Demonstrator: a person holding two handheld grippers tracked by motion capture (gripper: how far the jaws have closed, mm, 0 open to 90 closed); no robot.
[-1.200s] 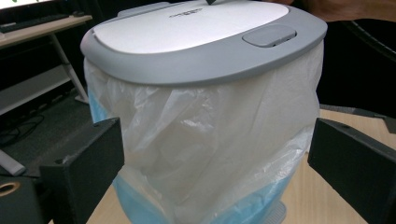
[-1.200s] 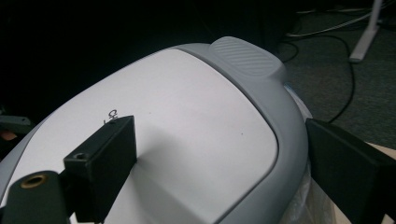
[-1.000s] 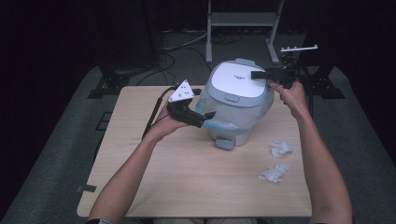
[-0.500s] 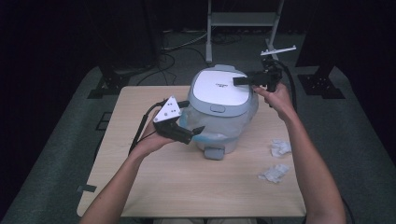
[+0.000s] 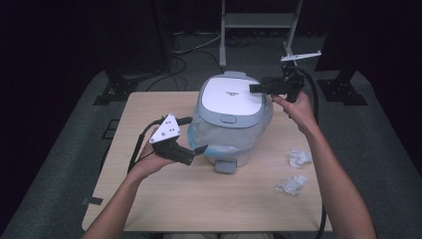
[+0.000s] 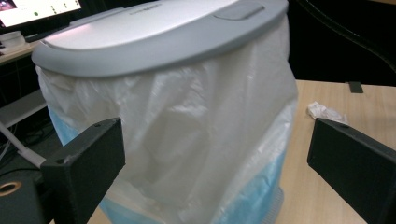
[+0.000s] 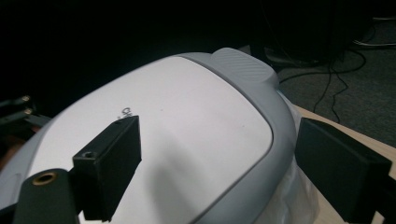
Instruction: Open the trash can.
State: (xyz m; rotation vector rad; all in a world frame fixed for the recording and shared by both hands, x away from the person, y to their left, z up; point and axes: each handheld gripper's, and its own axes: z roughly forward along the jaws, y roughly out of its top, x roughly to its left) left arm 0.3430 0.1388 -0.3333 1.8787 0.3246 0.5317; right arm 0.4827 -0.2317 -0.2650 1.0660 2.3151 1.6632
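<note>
A bin with a white and grey lid stands mid-table, lined with a thin white plastic bag over a blue body. My left gripper is open at the bin's front left side. In the left gripper view its jaws stand wide on either side of the bag, under the lid. My right gripper is open at the lid's far right edge. In the right gripper view, one jaw of this gripper hangs over the lid and the other sits outside its rim.
Two crumpled white paper wads lie on the wooden table to the right of the bin. A grey foot pedal juts from the bin's front. Dark floor, cables and a metal stand lie beyond the far edge.
The bin has shifted left and a little toward the person. Both grippers moved left with it, and the left one also dropped nearer the table's front.
</note>
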